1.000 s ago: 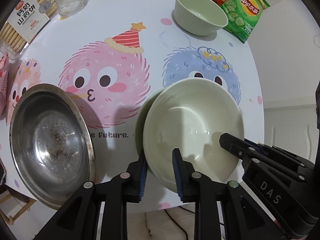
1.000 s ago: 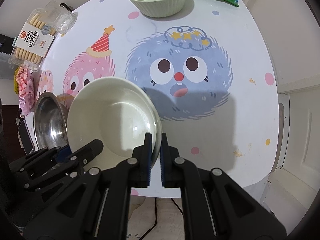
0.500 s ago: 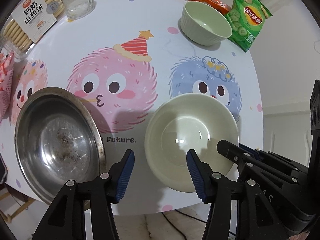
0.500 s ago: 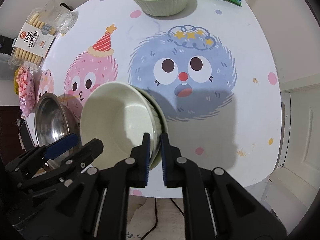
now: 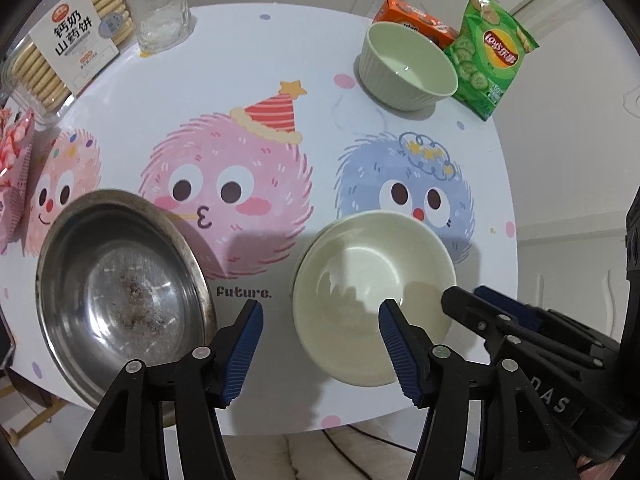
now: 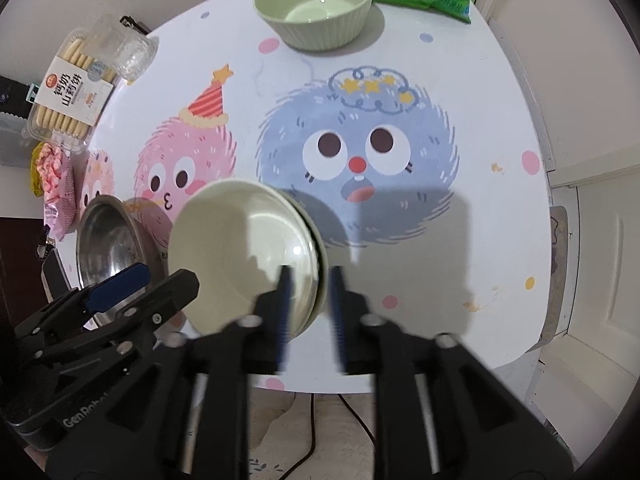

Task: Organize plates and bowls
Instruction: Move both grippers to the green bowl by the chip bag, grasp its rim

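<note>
A pale green bowl sits nested in a second pale green dish, whose rim shows beside it, near the round table's front edge. My left gripper hovers over the bowl's near left rim. Its jaws are opening; one finger is inside the bowl, one outside, and neither pad presses. My right gripper straddles the right rim of the stack, blurred, its jaws opening off it. A steel bowl with crumbs lies to the left. A ribbed green bowl stands at the back.
The cartoon-printed table also carries a biscuit pack, a glass, an orange box, a green crisp bag and a pink packet round its far and left edges. The table's near edge lies just under both grippers.
The left gripper let go of the tilted bowl, which dropped level into the lower dish. The right gripper's jaws, shut on the rim before, have come apart.
</note>
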The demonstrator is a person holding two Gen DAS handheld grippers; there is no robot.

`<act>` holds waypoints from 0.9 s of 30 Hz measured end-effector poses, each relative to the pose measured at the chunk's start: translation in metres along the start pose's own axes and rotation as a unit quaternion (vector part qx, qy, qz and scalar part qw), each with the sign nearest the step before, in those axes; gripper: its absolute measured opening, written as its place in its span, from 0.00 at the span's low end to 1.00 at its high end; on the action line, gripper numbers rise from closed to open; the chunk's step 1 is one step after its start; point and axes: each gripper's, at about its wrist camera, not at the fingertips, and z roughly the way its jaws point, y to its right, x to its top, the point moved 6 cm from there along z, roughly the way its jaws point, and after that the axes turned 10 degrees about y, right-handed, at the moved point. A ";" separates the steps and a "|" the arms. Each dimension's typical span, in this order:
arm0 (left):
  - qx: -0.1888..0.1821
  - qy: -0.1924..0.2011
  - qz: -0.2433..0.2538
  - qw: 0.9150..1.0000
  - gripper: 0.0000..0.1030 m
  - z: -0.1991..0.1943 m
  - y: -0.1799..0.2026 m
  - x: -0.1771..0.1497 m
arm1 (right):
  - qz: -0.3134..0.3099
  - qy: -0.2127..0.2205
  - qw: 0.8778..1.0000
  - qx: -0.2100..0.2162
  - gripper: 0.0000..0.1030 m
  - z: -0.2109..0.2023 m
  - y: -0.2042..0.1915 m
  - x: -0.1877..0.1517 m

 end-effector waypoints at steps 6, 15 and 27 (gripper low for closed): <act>-0.011 0.012 0.003 1.000 0.81 -0.004 0.004 0.011 | 0.014 0.013 1.000 0.002 0.57 -0.010 0.015 0.012; -0.003 0.034 0.020 0.999 0.98 -0.006 0.013 0.046 | 0.090 0.031 0.995 0.040 0.82 -0.021 0.046 0.046; 0.008 0.019 0.026 0.999 1.00 0.031 0.033 0.105 | 0.119 0.052 0.990 0.054 0.83 -0.014 0.069 0.118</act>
